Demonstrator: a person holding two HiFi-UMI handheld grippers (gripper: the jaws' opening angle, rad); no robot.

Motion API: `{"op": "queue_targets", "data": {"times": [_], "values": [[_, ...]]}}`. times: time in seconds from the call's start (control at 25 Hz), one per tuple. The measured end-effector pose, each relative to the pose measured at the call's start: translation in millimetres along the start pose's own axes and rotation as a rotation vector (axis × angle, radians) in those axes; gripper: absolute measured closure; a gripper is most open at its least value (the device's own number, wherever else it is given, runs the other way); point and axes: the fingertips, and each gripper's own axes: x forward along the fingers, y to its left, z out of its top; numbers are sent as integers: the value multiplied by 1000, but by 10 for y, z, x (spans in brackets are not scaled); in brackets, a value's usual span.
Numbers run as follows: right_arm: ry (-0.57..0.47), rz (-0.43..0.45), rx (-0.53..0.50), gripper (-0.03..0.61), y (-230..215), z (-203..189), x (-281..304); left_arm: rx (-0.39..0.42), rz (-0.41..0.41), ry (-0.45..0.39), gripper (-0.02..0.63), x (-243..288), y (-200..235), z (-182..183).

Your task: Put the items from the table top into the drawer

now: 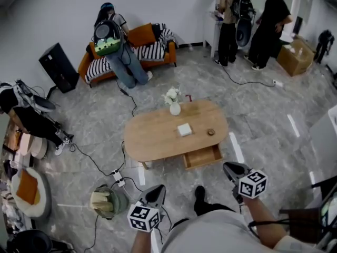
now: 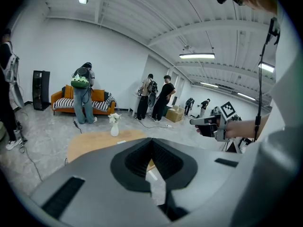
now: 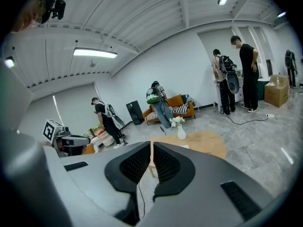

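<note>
**A:** What state are the tongs in?

**B:** The left tongs are pressed together. In the left gripper view the two pads meet and nothing sits between them. The right tongs are all but together, with only a thin slit between the pads and nothing in it.

**A:** Where are they?

**B:** Both are low in the head view, one on each side of the person. They point toward the surface and are well apart from it.

**A:** And the items?

**B:** All are on the oval wooden surface. A white box lies near its middle. A small round piece lies to the right of the box, apart from it. A vase with white flowers stands upright near the far edge. Just beside the vase is something small and red, too small to make out.

**A:** The drawer?

**B:** The drawer is pulled out from the near edge, toward the right end. It sits below the round piece and ahead of the right tongs.

**A:** What is around it?

**B:** The floor is grey marble with cables across it. An orange sofa stands at the far wall, and a person with a green backpack stands before it. Two more people stand at the far right.
</note>
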Motion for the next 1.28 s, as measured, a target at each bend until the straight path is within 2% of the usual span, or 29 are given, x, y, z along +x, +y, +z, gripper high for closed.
{"op": "queue_targets", "data": {"times": [0.76,1.28], "values": [[43,10,-50,537,-1192,598,648,-47,47,44,612,1207,288,250],[81,10,-48,537,-1516,791,886,-56,44,69,613,1711,434,549]]}}
